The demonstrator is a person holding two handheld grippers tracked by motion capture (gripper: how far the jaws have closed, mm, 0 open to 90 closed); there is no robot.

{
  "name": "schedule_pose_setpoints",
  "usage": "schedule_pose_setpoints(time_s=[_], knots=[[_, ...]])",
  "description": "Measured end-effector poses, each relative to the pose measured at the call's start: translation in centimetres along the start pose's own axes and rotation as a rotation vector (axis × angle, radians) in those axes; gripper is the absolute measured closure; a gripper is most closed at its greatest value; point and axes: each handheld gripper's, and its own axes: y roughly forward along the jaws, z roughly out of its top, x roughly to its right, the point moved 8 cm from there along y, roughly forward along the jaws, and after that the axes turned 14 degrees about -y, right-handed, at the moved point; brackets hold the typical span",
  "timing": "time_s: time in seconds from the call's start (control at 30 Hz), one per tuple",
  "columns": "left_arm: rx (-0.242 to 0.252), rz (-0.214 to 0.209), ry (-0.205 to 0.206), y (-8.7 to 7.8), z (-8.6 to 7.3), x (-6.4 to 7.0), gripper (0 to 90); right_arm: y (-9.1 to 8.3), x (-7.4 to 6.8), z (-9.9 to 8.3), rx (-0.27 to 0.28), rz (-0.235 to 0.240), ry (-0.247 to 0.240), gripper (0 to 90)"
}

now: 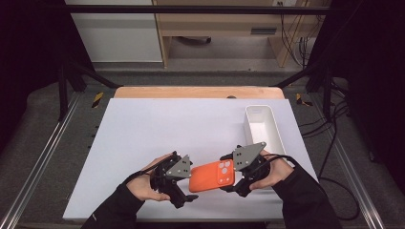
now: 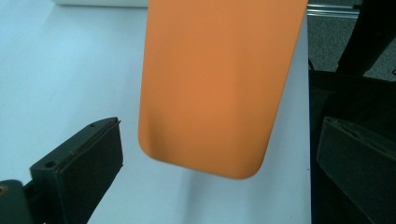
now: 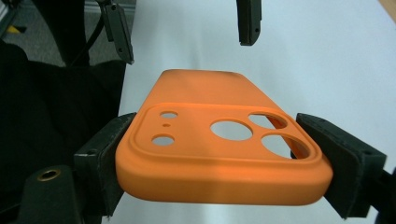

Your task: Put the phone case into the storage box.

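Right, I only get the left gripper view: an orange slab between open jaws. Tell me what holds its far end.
Observer: The right hand-held gripper is shut on the camera end of that orange rubbery phone case.
Operator: Report which face is up.
Observer: The outer back, with its raised camera panel and round cutouts.
Operator: Name what lies further back on the right.
Observer: A long white plastic tray stands at the right edge of the white table. It looks empty.

Matt, smooth orange phone case (image 3: 219, 154); glossy white plastic bin (image 1: 261, 125).
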Motion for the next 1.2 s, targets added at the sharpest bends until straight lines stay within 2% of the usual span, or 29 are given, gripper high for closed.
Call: schedule_pose_setpoints(time_s=[0.17,0.33,0.5,0.6,1.2], knots=[[-0.025,0.002,-0.002,0.5,-0.3,-0.1,0.0,-0.1,0.2,0.2,-0.065,0.027,-0.013,16.6],[-0.04,0.001,0.002,0.8,-0.4,-0.1,0.0,0.1,0.3,0.4,-0.095,0.046,-0.023,16.6],[-0.075,0.013,-0.001,1.2,-0.6,-0.5,0.0,0.4,0.3,0.3,-0.127,0.071,-0.015,16.6],[-0.09,0.014,0.001,1.4,-0.6,-0.6,0.0,0.5,0.3,0.1,-0.168,0.091,-0.007,16.6],[-0.18,0.009,0.045,2.9,-0.2,-0.3,0.6,0.8,0.4,1.4,-0.264,0.143,-0.038,16.5]])
